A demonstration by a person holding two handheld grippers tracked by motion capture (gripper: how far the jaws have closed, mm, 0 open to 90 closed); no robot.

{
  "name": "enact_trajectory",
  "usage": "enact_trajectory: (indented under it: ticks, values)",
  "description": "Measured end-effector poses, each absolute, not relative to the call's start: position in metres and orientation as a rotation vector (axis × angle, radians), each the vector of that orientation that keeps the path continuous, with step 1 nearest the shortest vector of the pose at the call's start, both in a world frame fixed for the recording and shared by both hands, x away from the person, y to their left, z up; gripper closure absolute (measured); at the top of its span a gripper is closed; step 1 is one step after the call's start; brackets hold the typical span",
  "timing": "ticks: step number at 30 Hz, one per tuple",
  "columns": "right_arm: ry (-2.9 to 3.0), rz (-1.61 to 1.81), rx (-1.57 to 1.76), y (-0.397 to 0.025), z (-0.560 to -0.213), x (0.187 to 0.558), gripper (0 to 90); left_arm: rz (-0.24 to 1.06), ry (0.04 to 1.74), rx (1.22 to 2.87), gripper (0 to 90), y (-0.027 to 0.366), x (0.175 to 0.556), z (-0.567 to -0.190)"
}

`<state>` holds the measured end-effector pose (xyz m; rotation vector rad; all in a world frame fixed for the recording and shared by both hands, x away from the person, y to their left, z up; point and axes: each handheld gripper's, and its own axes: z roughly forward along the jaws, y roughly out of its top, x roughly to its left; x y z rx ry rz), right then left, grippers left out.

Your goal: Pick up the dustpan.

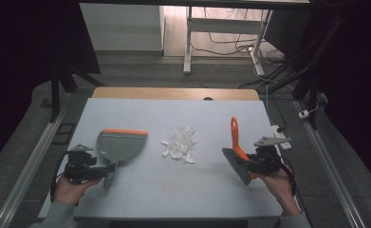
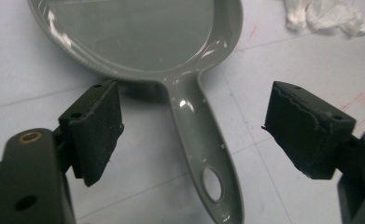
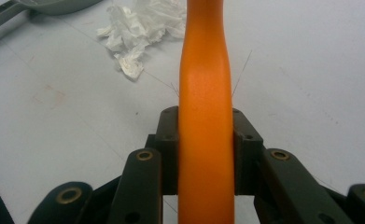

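High view: the grey dustpan [image 1: 120,145] with an orange lip lies left of the crumpled white paper scraps [image 1: 180,144]; the left gripper [image 1: 108,168] sits at its handle; the right gripper [image 1: 250,160] holds the brush [image 1: 237,154] tilted, bristles partly hidden.

Left gripper view: pan cut off at the top; jaws spread wide either side of the handle, not touching.

Right gripper view: jaws clamped on the orange handle [image 3: 205,116]; bristles out of frame.
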<state>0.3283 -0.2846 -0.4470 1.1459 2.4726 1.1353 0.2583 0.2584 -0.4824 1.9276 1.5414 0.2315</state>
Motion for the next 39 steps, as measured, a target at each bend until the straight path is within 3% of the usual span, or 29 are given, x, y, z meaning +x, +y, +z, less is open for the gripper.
enact_trajectory:
  ticks: [11, 19, 23, 29, 39]
  values:
    - [2.485, 1.12, 1.141, -0.283, -0.45, 0.329, 70.2, 0.139, 1.629, 1.973, 14.8, 0.24, 0.281, -0.504]
    - [2.481, 1.117, 1.152, -0.284, -0.451, 0.33, 70.2, 0.156, 1.676, 1.967, 18.6, 0.236, 0.29, -0.513]
    - [2.481, 1.115, 1.148, -0.283, -0.451, 0.33, 70.2, 0.16, 1.692, 1.974, 23.3, 0.234, 0.293, -0.517]
    - [2.481, 1.112, 1.147, -0.283, -0.452, 0.33, 70.2, 0.155, 1.713, 1.974, 39.7, 0.231, 0.296, -0.522]
    - [2.478, 1.11, 1.148, -0.283, -0.452, 0.33, 70.2, 0.145, 1.708, 1.944, 54.5, 0.234, 0.297, -0.523]
